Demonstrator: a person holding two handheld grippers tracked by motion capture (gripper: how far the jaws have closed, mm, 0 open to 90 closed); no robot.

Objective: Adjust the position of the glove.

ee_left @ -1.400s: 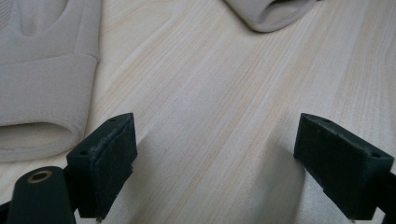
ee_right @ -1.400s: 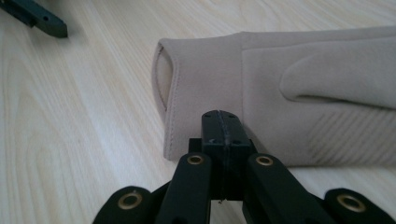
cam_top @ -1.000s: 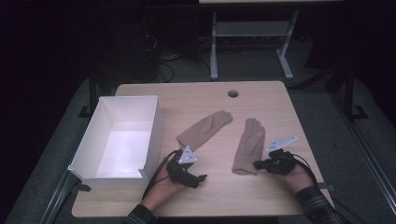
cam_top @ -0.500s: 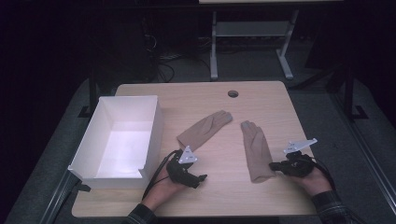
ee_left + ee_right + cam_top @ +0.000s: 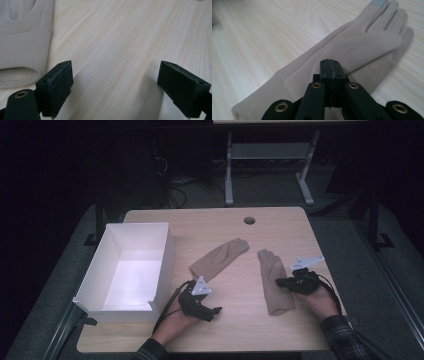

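Here, a white box (image 5: 131, 270) is seen at the left of the high view. The left gripper (image 5: 214, 311), its jaws spread wide with nothing between them, is held at lower centre below the left glove (image 5: 219, 259). Right of centre, the right glove (image 5: 274, 280) is pinched by the clenched right gripper (image 5: 280, 282).

You are working in a dim lab or test room. A plain wooden table (image 5: 280, 225) stands on grey floor, with cables (image 5: 175, 190) and a metal stand (image 5: 265, 165) behind it.
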